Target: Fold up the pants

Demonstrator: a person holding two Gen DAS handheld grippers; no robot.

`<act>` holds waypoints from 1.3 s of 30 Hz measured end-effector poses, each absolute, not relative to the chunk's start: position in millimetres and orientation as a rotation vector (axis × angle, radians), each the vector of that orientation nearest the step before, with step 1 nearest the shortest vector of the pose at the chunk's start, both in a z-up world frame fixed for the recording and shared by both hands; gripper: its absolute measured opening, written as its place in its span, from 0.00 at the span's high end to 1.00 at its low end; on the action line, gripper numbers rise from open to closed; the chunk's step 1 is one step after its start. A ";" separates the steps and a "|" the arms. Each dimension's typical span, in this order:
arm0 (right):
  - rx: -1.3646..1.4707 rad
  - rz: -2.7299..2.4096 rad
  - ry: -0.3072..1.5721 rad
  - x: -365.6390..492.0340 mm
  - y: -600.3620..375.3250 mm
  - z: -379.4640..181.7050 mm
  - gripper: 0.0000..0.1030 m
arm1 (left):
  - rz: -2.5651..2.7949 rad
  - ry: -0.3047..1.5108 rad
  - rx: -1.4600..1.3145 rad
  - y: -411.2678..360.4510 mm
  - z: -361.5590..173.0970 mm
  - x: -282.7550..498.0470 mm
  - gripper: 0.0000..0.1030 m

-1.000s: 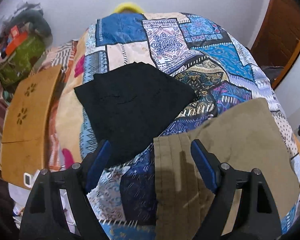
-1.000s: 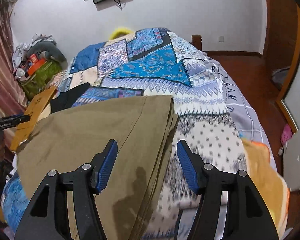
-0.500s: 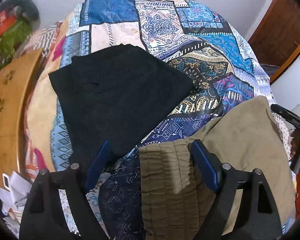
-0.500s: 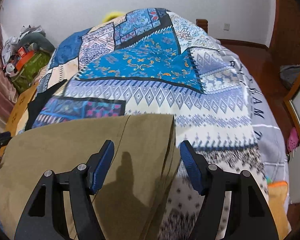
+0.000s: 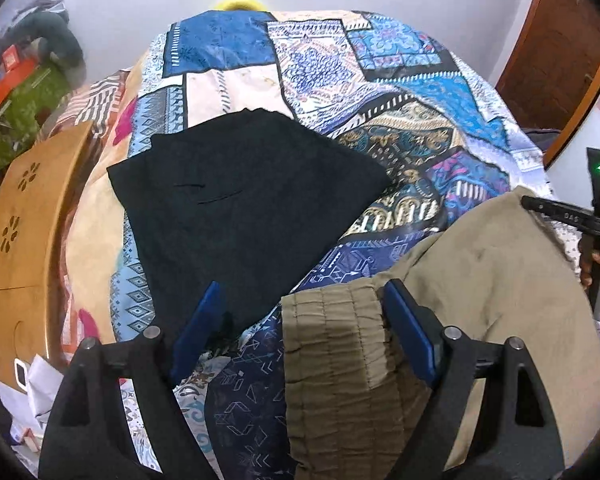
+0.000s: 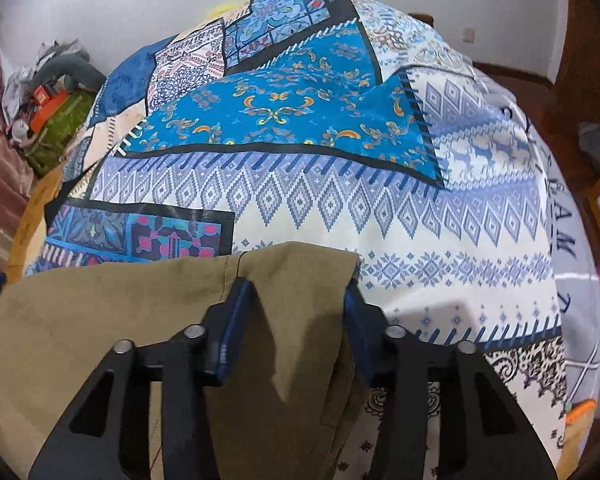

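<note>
Olive-khaki pants point(image 5: 480, 300) lie folded on a patchwork bedspread point(image 5: 340, 80). Their gathered elastic waistband point(image 5: 332, 344) sits between the fingers of my left gripper point(image 5: 300, 320), which is open, its right finger on the waistband's edge. In the right wrist view the far corner of the pants point(image 6: 292, 280) lies between the fingers of my right gripper point(image 6: 296, 312), whose jaws have narrowed around a raised fold of cloth without clearly pinching it. The right gripper's body also shows at the left wrist view's right edge point(image 5: 560, 216).
A folded black garment point(image 5: 240, 208) lies on the bed beyond the left gripper. A wooden board point(image 5: 20, 240) with flower cut-outs stands at the bed's left side. Cluttered bags point(image 5: 16, 92) sit in the far left corner. A wooden door point(image 5: 560, 40) is at right.
The right gripper moved down and forward onto the pants' far corner and its jaws narrowed around the cloth. The left gripper first dipped, then pulled back a little, staying open over the waistband.
</note>
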State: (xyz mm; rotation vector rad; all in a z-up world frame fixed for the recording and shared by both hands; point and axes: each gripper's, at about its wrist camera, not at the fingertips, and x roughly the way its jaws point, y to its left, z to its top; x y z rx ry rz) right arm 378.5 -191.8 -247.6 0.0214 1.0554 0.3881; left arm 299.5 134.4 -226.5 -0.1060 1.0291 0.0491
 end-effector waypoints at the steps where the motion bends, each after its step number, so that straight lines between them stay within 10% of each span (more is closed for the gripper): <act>1: 0.007 0.385 1.049 377.4 -189.6 -247.7 0.68 | 0.060 1.034 -0.100 134.7 -229.1 300.6 0.19; 4: -0.094 0.308 1.023 376.3 -182.3 -249.7 0.94 | 0.109 1.031 -0.087 135.3 -234.3 302.3 0.19; 17: -0.147 0.225 0.994 370.8 -188.0 -222.7 0.91 | 0.161 1.001 -0.017 139.1 -201.7 286.0 0.23; 27: -0.109 0.512 0.844 301.2 -138.5 -135.5 0.33 | 0.022 0.940 -0.040 112.1 -161.5 281.0 0.16; 39: -0.102 0.713 1.109 286.4 -59.2 -192.1 0.20 | -0.013 1.123 0.019 89.8 -221.3 292.7 0.12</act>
